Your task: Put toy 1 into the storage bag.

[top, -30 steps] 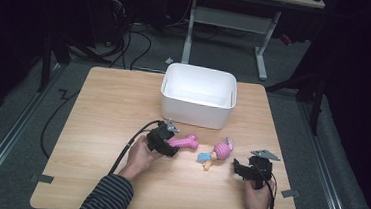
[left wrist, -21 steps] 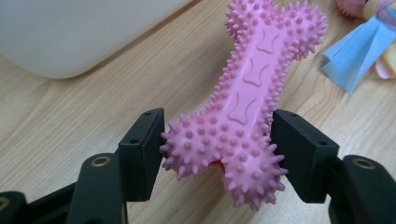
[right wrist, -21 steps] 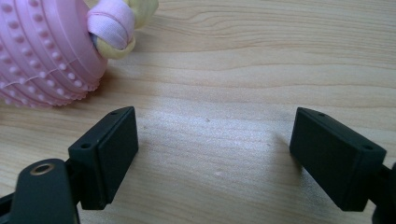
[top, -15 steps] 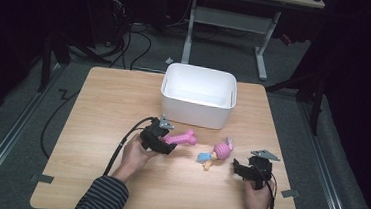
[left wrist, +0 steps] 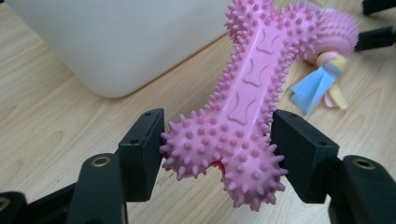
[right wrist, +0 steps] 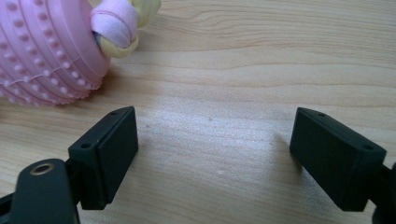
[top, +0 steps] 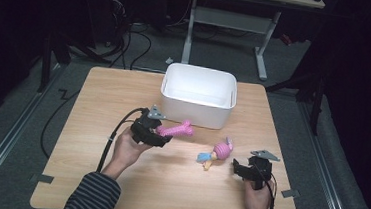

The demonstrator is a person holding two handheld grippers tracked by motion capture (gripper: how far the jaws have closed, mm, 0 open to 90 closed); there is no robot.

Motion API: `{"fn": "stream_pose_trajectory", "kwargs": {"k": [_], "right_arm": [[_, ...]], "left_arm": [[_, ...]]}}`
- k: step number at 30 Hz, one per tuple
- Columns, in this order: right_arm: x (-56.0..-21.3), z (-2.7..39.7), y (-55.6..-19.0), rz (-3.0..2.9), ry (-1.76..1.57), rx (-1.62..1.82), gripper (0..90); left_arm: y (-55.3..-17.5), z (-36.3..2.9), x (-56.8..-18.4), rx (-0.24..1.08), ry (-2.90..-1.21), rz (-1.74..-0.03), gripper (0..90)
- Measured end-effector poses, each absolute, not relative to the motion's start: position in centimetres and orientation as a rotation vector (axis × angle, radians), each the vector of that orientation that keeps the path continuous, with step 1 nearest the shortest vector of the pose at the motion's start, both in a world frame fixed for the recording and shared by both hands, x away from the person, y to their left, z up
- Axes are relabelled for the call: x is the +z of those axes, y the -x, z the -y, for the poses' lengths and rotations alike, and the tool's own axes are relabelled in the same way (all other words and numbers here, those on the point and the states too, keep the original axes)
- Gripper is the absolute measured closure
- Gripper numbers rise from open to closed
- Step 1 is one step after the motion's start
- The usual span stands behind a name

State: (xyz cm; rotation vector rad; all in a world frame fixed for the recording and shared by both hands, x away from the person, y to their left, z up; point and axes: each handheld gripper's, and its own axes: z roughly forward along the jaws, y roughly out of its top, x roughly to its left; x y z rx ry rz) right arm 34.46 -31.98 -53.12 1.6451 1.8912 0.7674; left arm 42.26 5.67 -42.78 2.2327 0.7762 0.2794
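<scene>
My left gripper (top: pixel 163 134) (left wrist: pixel 217 149) is shut on one end of a pink spiky rubber bone (top: pixel 175 130) (left wrist: pixel 247 98), held off the table just in front of the white bin (top: pixel 199 94). A pink ribbed ball toy with knotted pink, yellow and blue rope tails (top: pixel 218 153) (right wrist: pixel 46 51) lies on the wood to the right. My right gripper (top: pixel 236 167) (right wrist: pixel 212 149) rests low on the table right of that toy, open, with bare wood between its pads.
The white bin's wall (left wrist: pixel 116 42) rises close behind the bone. Black cables trail from both grippers toward the table's front edge. The wooden table (top: pixel 104 93) has free room at the left and back left. Dark floor and desk legs lie beyond.
My left gripper has lifted the pink bone off the table and carried it slightly toward the bin. The right gripper and ball toy have stayed put.
</scene>
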Motion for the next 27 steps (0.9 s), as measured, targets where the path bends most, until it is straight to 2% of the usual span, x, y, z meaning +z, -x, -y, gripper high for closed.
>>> {"fn": "stream_pose_trajectory", "kwargs": {"k": [27], "right_arm": [[-53.1,31.9,-34.4,-1.898,-1.638,0.771,15.0]], "left_arm": [[-44.5,-4.2,-37.0,0.273,-2.206,-0.710,37.2]]}}
